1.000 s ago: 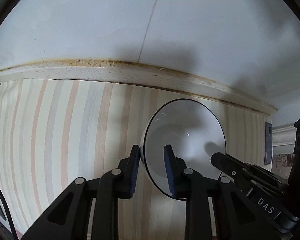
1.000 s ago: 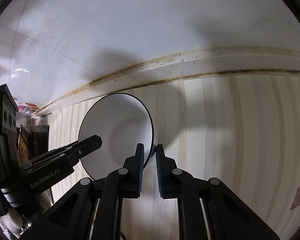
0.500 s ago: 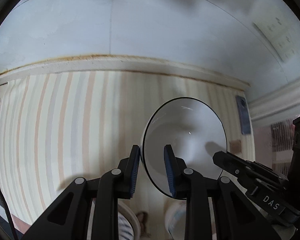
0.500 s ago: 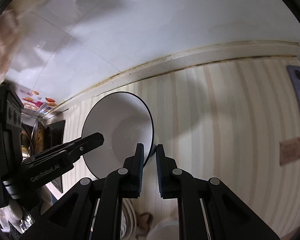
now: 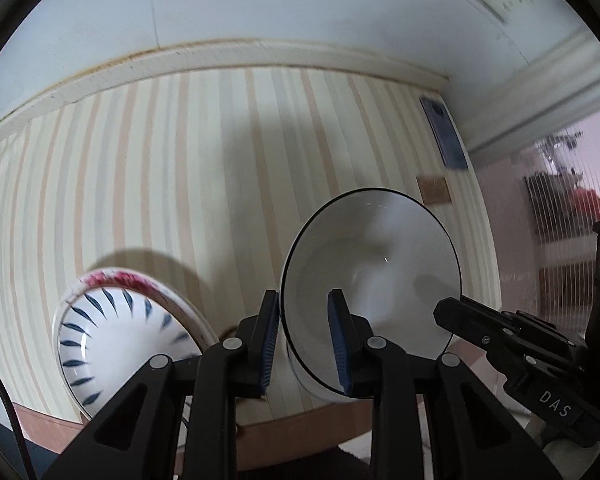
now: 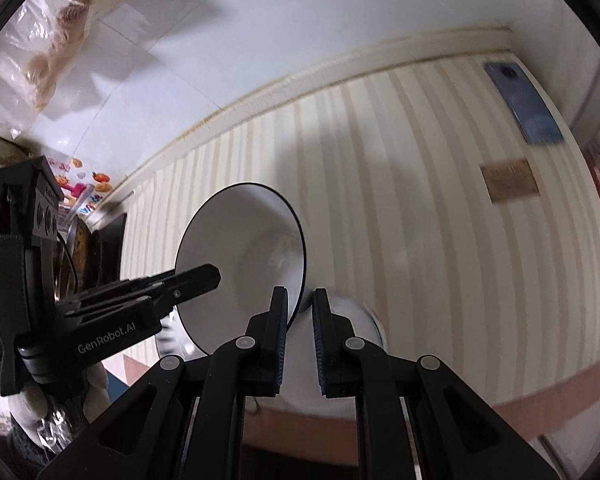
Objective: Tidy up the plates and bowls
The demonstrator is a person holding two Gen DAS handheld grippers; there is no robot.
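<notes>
A white bowl with a thin black rim [image 5: 374,276] hangs tilted above the striped tablecloth [image 5: 148,184]. My left gripper [image 5: 302,306] is shut on its left rim, one pad inside the bowl and one outside. My right gripper [image 6: 300,300] is shut on the opposite rim of the same white bowl [image 6: 240,264]. Each gripper shows in the other's view: the right gripper [image 5: 456,314] and the left gripper [image 6: 204,278]. On the cloth at lower left, a white bowl with blue dashes [image 5: 116,340] sits on a dish with a red-patterned rim [image 5: 116,278].
A blue phone [image 6: 520,100] and a small brown card [image 6: 508,180] lie on the cloth at the far right. A blurred white dish [image 6: 352,344] sits below the held bowl near the table's front edge [image 5: 308,420]. A plastic bag of bread [image 6: 48,44] hangs upper left.
Both grippers carried the white bowl together away from the wall toward the table's near edge and right end. The blue-dashed bowl, phone and card came into view.
</notes>
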